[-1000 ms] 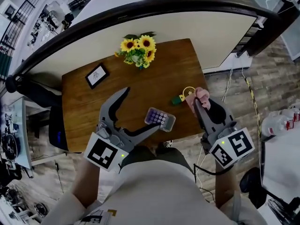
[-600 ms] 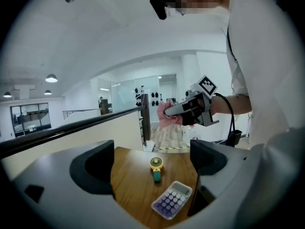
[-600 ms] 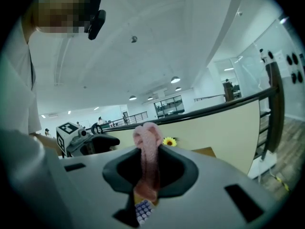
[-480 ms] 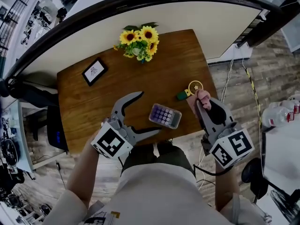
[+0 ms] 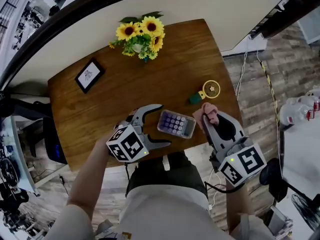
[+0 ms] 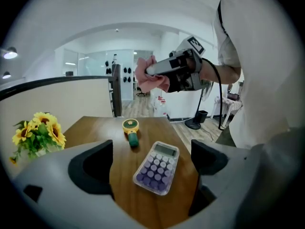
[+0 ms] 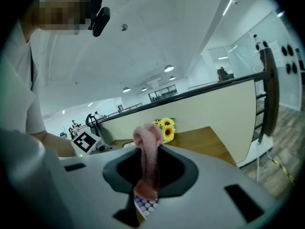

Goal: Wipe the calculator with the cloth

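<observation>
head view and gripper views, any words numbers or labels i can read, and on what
No text can be read.
calculator: key print and display too small.
framed card: dark mark, too small.
left gripper, right gripper: cube markers are square patterns, not text.
cloth: no print shows.

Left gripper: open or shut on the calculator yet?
Open. The left gripper has its jaws wide apart in its own view; the calculator lies flat on the table ahead, touching neither.
</observation>
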Demonstrator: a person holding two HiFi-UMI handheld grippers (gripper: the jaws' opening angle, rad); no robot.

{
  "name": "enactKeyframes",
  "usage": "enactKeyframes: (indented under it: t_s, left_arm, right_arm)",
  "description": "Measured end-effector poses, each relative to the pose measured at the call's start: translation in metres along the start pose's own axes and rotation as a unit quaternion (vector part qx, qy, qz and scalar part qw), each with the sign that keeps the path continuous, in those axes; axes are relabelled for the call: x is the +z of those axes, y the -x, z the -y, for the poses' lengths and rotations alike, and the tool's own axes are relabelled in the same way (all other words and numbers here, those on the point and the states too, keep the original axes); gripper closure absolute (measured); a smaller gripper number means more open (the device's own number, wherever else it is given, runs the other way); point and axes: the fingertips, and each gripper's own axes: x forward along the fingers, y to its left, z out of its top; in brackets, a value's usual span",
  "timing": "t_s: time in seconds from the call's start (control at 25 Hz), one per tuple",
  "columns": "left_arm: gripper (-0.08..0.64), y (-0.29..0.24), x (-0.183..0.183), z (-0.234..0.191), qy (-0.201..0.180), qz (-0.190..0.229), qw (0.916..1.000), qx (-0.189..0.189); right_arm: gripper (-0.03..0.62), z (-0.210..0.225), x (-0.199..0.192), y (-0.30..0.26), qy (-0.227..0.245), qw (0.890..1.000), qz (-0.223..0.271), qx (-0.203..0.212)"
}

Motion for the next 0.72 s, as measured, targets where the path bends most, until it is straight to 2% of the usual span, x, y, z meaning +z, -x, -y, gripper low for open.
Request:
enactKeyframes:
  t_s: [0.32, 0.6, 0.72]
  left_arm:
    - [0.075, -0.05, -0.07, 0.002, -0.008, -0.055, 0.9976, -0.042]
    - [0.075, -0.072, -0.11, 0.002, -0.018, -0.09, 0.9929, -0.076]
    - [0.075, -0.079, -0.118, 0.002, -0.039, -0.105, 0.9901, -0.084]
  right_arm:
    - [0.525, 0.014, -0.055, -0.019, -0.02, 0.999, -0.03, -0.015]
    - [0.525, 0.021, -0.096, -0.035, -0.039, 0.998, -0.042, -0.025]
    - [0.525, 0.023, -0.108, -0.039, -0.044, 0.998, -0.046, -0.03]
